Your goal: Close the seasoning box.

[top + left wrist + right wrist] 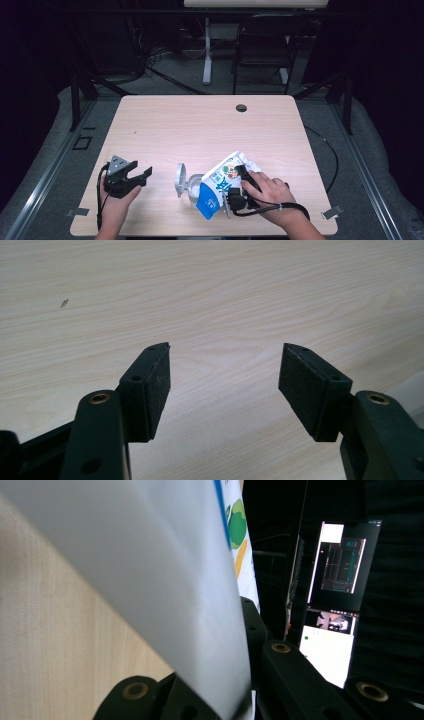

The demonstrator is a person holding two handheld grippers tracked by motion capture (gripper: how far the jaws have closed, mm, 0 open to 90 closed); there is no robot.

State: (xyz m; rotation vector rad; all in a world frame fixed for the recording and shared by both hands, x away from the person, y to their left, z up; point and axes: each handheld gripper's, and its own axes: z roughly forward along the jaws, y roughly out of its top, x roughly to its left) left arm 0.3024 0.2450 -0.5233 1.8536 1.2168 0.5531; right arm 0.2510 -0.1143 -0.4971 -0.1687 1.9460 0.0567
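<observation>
Black two-jaw grippers: left gripper [131, 176] has grey three-cornered top plate, brass-ringed screws, flat textured pads [159, 382]; right gripper [243, 186] trails black cable.

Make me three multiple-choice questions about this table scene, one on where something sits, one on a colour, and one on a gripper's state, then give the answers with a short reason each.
1. Where is the white container with the flipped-open lid?
A. Just left of the carton
B. At the table's far edge
C. Between the left gripper's jaws

2. What colour is the lower end of the carton?
A. Red
B. Blue
C. Black

3. How does the left gripper stand?
A. Shut on the carton
B. Shut on the container
C. Open, nothing between its jaws

Answers:
1. A, the high view shows it against the carton's left side.
2. B, that corner is blue, with white and green print above it.
3. C, the left gripper view shows bare table between the spread pads, while the right gripper clamps the carton.
</observation>
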